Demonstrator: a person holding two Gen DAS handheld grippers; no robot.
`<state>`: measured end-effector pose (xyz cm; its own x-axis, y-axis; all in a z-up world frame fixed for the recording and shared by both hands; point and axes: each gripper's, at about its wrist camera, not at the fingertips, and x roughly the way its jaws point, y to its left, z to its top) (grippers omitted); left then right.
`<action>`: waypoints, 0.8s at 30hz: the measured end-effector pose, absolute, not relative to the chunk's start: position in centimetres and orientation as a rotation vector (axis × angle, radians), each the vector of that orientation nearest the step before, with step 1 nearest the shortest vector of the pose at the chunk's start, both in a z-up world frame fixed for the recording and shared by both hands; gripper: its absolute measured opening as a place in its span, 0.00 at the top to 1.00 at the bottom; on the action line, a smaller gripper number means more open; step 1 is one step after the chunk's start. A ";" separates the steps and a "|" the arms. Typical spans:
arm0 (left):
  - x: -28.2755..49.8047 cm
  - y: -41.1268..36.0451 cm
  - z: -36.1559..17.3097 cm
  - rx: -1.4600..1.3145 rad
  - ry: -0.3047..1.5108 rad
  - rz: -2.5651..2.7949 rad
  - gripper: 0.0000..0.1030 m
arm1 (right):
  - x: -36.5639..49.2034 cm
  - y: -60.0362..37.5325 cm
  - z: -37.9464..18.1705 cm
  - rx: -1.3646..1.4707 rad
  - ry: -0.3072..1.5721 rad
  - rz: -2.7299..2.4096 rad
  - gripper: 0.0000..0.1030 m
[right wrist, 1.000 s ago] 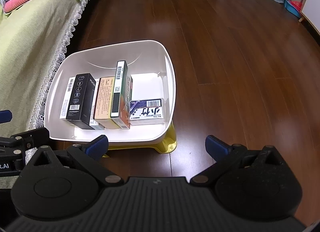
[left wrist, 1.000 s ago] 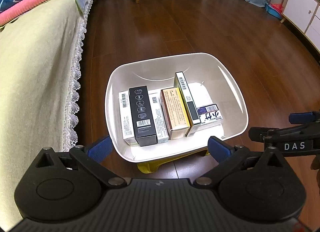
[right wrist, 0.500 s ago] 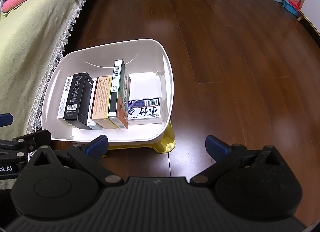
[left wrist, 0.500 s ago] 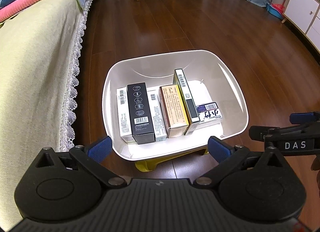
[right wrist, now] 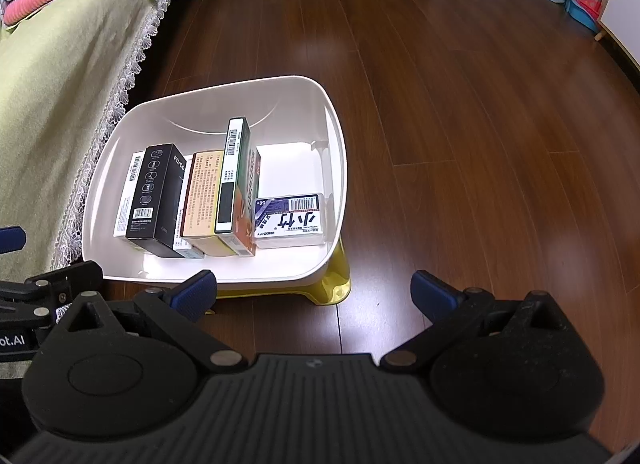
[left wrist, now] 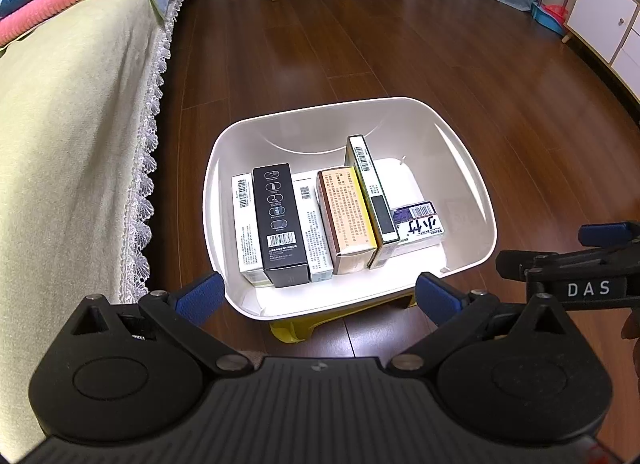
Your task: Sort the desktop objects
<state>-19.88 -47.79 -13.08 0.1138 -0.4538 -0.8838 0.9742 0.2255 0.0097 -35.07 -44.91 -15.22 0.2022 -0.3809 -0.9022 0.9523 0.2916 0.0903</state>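
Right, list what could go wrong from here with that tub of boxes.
1. The white tub sits on a small yellow stool that it overhangs; pressing on a rim could tip it.
2. The tall green-edged box stands on edge leaning on the orange box; pulling a neighbour may topple it onto the small blue-and-white box.
3. Both hand-held grippers, left and right, are open, empty and close together, so they could collide.
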 end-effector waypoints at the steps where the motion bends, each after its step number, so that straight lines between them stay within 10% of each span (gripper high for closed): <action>1: -19.9 -47.8 -13.1 0.729 0.904 -1.197 0.01 | -35.1 -44.9 -15.3 0.781 0.913 -1.076 0.01; 24: -19.4 -47.4 -12.2 0.664 0.886 -1.211 0.01 | -35.2 -45.1 -15.2 0.782 0.902 -1.081 0.01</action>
